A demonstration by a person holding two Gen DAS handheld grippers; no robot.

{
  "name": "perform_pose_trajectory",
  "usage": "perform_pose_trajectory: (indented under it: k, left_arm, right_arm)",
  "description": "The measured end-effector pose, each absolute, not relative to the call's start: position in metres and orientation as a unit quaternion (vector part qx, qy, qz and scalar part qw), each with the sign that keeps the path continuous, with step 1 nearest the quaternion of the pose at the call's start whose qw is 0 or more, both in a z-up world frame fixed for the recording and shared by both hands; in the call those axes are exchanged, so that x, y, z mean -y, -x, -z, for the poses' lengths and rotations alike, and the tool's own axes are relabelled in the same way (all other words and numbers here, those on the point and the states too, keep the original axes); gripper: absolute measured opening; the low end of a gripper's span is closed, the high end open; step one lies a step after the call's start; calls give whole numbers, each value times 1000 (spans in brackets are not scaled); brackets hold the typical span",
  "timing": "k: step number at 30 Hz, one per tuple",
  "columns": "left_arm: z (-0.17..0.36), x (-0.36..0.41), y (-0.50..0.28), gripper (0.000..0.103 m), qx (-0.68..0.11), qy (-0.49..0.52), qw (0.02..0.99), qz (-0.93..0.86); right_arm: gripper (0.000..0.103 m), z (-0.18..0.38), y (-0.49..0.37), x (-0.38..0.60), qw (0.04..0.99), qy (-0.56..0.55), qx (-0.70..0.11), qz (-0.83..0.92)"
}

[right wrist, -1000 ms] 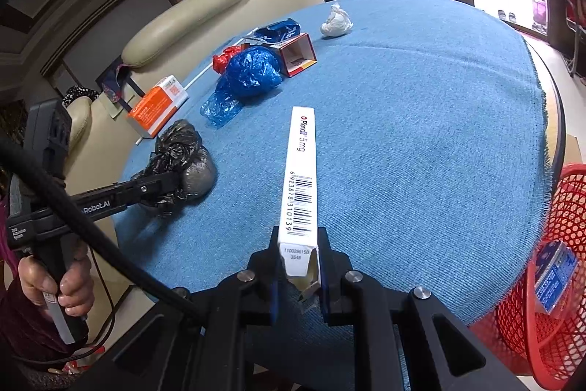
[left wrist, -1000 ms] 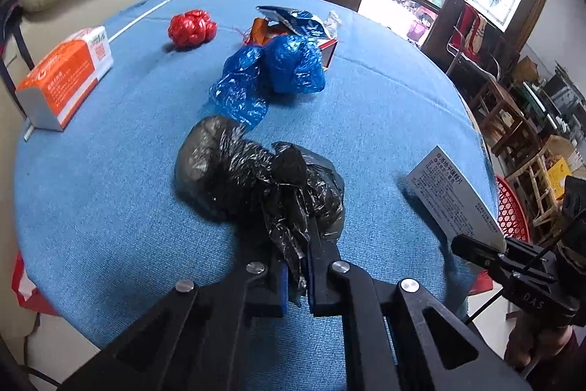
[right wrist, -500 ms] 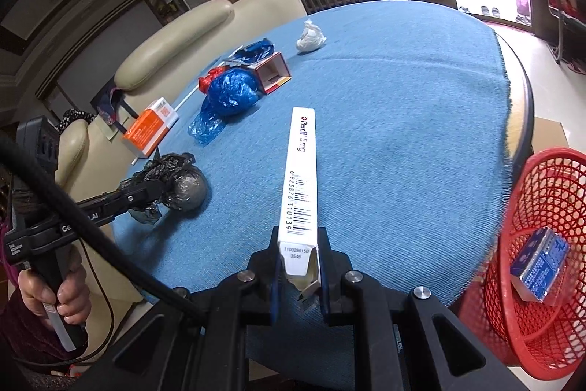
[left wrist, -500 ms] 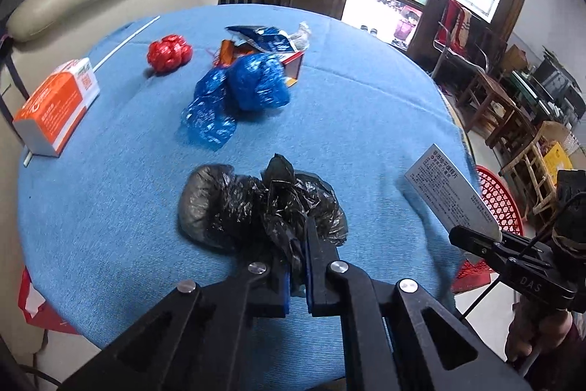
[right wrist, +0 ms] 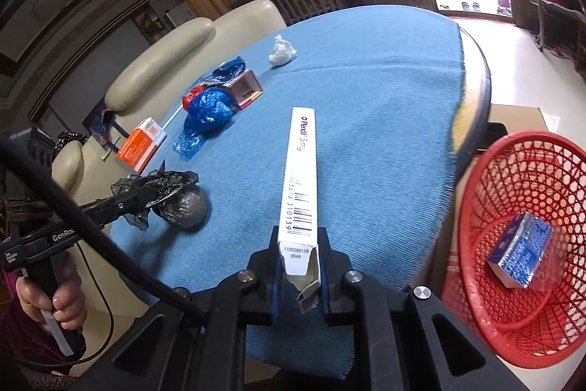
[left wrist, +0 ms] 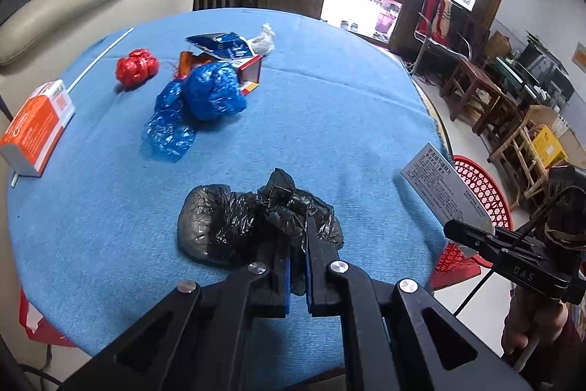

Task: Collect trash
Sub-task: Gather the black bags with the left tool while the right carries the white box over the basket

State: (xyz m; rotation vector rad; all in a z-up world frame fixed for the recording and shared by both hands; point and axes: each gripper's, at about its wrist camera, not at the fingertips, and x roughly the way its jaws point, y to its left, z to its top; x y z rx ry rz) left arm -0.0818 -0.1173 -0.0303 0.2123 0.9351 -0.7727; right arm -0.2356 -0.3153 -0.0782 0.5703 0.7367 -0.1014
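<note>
- The basket (right wrist: 520,244) is sitting on the floor off the table (right wrist: 384,90) edge, at about three o'clock from the right gripper (right wrist: 298,266) — the nearer hand.
- That gripper is clamping a box (right wrist: 298,178), white and slim, long axis pointing to twelve o'clock over the cloth.
- The left gripper (left wrist: 298,266) is pinching a black bag (left wrist: 234,222) — crumpled, glossy, lying on the table.
</note>
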Motion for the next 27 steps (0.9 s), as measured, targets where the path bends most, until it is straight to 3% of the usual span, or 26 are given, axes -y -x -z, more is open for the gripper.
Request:
perform_pose_trajectory:
  k: [27]
  left_arm:
    - [1, 160, 97, 6, -405, -114, 812, 405]
  right_arm:
    - [17, 82, 312, 391, 879, -324, -316, 149]
